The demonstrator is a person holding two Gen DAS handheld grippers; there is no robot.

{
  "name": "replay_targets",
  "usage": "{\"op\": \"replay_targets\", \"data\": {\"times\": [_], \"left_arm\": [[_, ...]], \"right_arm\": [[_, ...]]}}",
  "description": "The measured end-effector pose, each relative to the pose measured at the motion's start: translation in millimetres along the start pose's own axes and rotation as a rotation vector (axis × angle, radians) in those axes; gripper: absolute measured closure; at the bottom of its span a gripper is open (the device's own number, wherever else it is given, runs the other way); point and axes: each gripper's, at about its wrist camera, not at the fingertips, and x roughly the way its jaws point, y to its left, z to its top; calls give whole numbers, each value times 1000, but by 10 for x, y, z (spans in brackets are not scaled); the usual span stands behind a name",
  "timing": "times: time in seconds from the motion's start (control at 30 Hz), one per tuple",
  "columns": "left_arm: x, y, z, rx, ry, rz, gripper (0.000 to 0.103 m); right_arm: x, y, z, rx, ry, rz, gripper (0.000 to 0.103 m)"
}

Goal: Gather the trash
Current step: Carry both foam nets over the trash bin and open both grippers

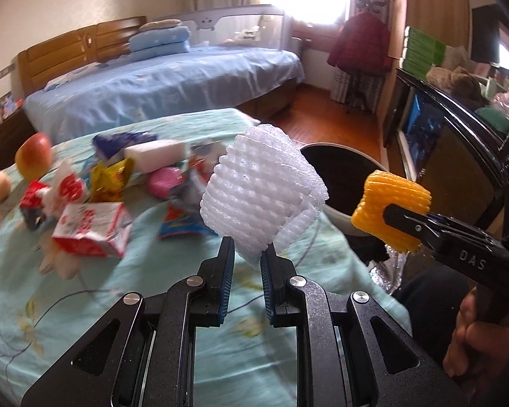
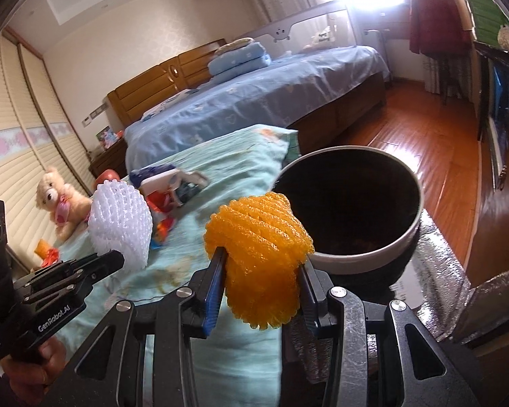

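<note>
The left gripper has its fingers clamped on the lower edge of a white foam net, holding it up over the teal floral bedspread. The right gripper pinches an orange foam net between its fingers, just beside the rim of the dark-lined bin. Behind the white net lies a blurred litter of wrappers, a red-and-white carton and what looks like an apple. A teddy bear sits at the far left

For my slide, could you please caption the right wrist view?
Right claw carries orange foam net toward the bin.
</note>
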Motion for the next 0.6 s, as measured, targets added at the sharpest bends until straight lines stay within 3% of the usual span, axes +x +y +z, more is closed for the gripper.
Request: {"op": "replay_targets", "data": {"times": [0.6], "left_arm": [[532,-594,386,99,65,-65,88]], "right_arm": [[122,-528,376,46,-10,-94,63]]}}
